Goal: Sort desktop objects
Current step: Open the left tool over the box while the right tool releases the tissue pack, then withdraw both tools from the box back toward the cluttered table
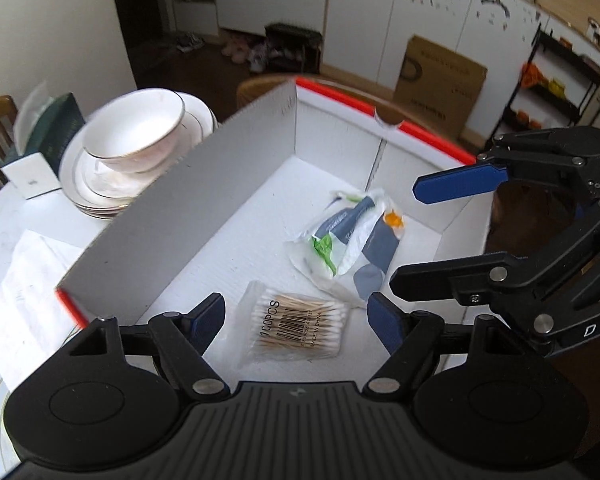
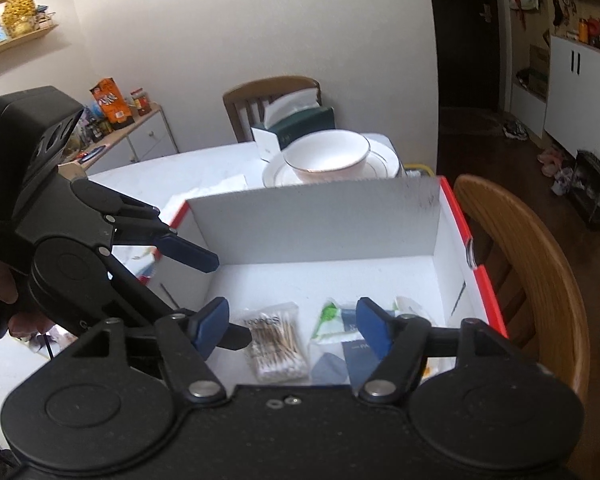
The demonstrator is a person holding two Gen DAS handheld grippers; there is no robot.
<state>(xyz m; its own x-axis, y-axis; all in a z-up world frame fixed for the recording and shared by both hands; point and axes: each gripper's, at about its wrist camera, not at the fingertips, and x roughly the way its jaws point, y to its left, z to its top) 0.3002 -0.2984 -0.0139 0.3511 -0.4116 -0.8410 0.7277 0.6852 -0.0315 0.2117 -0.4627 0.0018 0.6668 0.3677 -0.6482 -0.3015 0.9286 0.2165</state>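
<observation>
Cotton swab pack [image 1: 296, 326] and tissue packet [image 1: 350, 240] already sit inside the red-edged box [image 1: 172, 216]. Left gripper [image 1: 296, 320] and right gripper [image 2: 292, 330] both gape wide, empty. Bowl [image 1: 134, 130], plates and tissue box are on the bench beside it, maybe unsorted.

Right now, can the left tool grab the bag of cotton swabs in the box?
Probably yes. The left tool hangs open right above the cotton swabs, which lie flat on the floor of the box with nothing on top. The tissue pack lies beside them.

soft indoor daylight, strong fisheye bending at the edges
the bowl [image 1: 134, 128] on the left is smeared by motion blur; far room is dim.
</observation>
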